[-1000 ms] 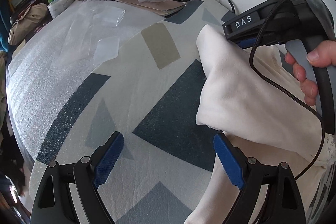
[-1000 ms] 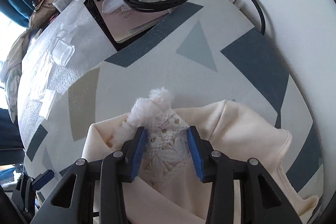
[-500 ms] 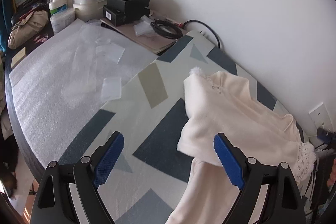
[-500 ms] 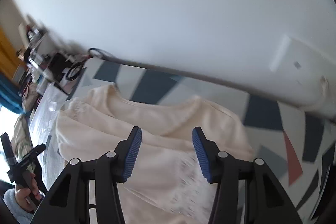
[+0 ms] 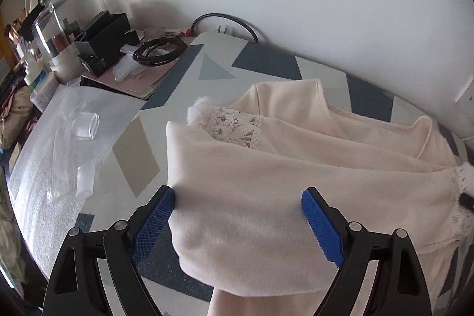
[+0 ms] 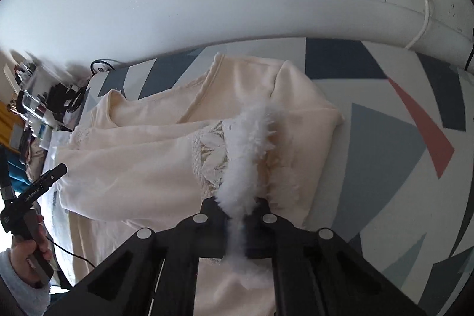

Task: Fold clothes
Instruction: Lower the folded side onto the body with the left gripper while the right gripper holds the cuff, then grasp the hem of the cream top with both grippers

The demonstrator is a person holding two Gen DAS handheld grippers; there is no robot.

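white wall and a patterned surface (image 5: 266,61) frame the scene; clutter sits at the far left end. on the surface lies the cream garment (image 5: 296,173), partly folded, one furry cuff (image 5: 198,108) laid across its upper body.

right gripper (image 6: 237,212): fingers pressed together, pinching the other furry cuff (image 6: 251,144) at the garment's right side. left gripper (image 5: 237,215): fingers spread wide, hovering over a folded edge of the garment, the left pad seeming to brush it, gripping nothing. in the right view a hand (image 6: 28,245) holds the left gripper's handle.

step in hand, as we judge it: fold the second sleeve inward. to do it well, we lift the cuff only enough to clear the body, carry it across towards the first cuff, keep the sleeve flat and untwisted, and lay it down before letting go. the left gripper may pin the folded edge so the body does not drag.

against the earlier frames: a second ago the right gripper held the first cuff at the left end; half a second ago its fingers stood apart above the garment's middle. they have just been closing and now clamp the far cuff. the left fingers are as wide as before, now over cloth rather than bare surface.
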